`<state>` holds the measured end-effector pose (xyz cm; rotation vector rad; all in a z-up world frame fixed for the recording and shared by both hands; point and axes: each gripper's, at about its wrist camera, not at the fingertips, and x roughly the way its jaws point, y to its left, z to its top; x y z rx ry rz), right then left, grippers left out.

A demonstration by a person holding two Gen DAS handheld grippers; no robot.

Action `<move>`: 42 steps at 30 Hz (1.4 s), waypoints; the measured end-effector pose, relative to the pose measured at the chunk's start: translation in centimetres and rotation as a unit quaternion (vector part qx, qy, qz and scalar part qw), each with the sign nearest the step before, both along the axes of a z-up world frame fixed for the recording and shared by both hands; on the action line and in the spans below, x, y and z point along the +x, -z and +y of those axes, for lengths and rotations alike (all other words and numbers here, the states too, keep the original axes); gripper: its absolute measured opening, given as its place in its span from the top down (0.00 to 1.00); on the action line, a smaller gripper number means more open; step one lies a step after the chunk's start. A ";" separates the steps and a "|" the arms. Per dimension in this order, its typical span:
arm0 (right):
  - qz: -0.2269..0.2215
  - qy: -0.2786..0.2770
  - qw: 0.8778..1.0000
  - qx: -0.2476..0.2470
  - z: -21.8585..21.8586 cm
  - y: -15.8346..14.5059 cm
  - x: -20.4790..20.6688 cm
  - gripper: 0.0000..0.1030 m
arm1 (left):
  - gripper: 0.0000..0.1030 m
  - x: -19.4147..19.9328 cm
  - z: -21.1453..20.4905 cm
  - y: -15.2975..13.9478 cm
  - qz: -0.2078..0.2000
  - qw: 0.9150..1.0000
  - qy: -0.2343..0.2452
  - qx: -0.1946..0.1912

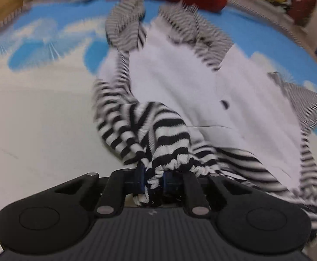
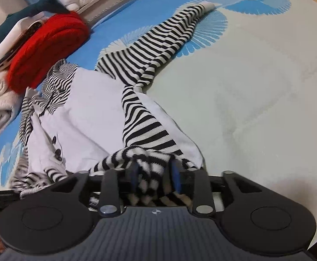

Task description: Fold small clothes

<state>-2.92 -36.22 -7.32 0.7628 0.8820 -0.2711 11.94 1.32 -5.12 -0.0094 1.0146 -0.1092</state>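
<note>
left tool [image 1: 153, 181] clamped on black-and-white striped knit garment [image 1: 169, 91]; right tool [image 2: 153, 170] jaws apart, striped fabric between them.

Your striped garment [image 2: 145, 128] is soft ribbed knit cloth with a smooth white woven panel [image 2: 93, 117]. The red bundle [image 2: 47, 47] far left looks fuzzy knit. Each hand-held gripper [image 1: 153, 181] is matt black plastic.
</note>
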 end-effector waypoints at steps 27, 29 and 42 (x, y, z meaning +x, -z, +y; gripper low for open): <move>-0.009 -0.101 0.994 0.035 0.2 1.3 -5.4 0.68 | 0.72 -13.9 9.1 3.4 0.020 0.998 -0.022 0.053; -0.009 -0.111 0.990 0.089 0.9 2.5 -4.2 0.46 | 0.72 -13.8 8.6 3.5 0.018 0.998 -0.022 0.062; -0.029 -0.184 0.983 -0.008 6.5 -1.4 -1.8 0.92 | 0.62 -13.0 8.5 4.2 0.026 0.997 -0.025 0.073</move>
